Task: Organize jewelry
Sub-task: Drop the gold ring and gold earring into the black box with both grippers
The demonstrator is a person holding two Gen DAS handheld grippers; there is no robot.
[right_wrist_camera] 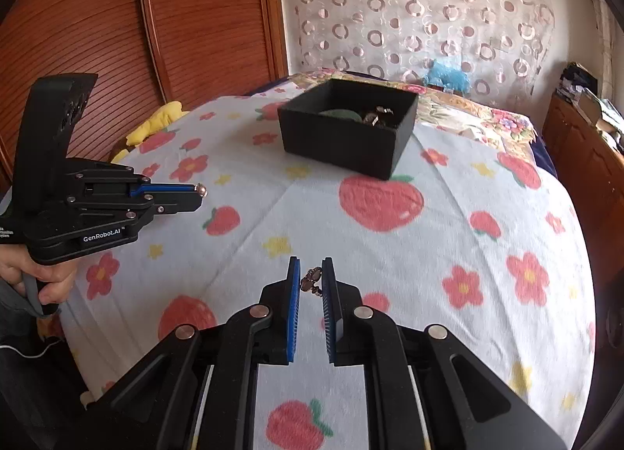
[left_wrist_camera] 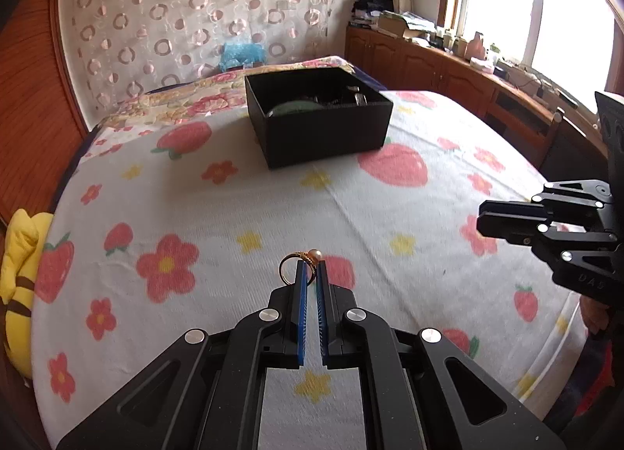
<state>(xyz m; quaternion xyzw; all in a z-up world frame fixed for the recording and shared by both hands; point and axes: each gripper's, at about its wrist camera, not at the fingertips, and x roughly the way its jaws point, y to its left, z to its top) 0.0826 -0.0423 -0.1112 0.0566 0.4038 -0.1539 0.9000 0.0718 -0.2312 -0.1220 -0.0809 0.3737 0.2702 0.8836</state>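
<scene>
1. Left hand-held gripper [left_wrist_camera: 311, 268] has its blue pads pinched on a gold ring [left_wrist_camera: 298, 268] with a pale pearl-looking bead on top. The hoop sticks out to the left of the fingertips, and the whole thing sits up off the bedspread.
2. Right hand-held gripper [right_wrist_camera: 311, 274] is clamped on a small dark brownish jewelry piece [right_wrist_camera: 311, 281]. It spans the gap between the two pads near the tips. Too small to say what kind of piece it is; I can make out a couple of roundish lobes.
3. From the left wrist view, the right hand-held gripper [left_wrist_camera: 503, 222] shows up at the right edge, fingers pointing left, well apart from the ring.
4. From the right wrist view, the left hand-held gripper [right_wrist_camera: 197, 194] comes in from the left, held by a hand [right_wrist_camera: 39, 278], with the ring's bead just peeking out at the tip.
5. Black open box [left_wrist_camera: 318, 116] sits farther back on the bed [left_wrist_camera: 234, 208], well away from both grippers. Inside there's a round green thing [right_wrist_camera: 339, 114] and some metallic bits [right_wrist_camera: 378, 114] bunched toward one side.
6. Bedspread is white with strawberries and red and yellow flowers. A yellow plush toy [left_wrist_camera: 19, 266] is squished at the bed's left edge against the wooden slatted wall.
</scene>
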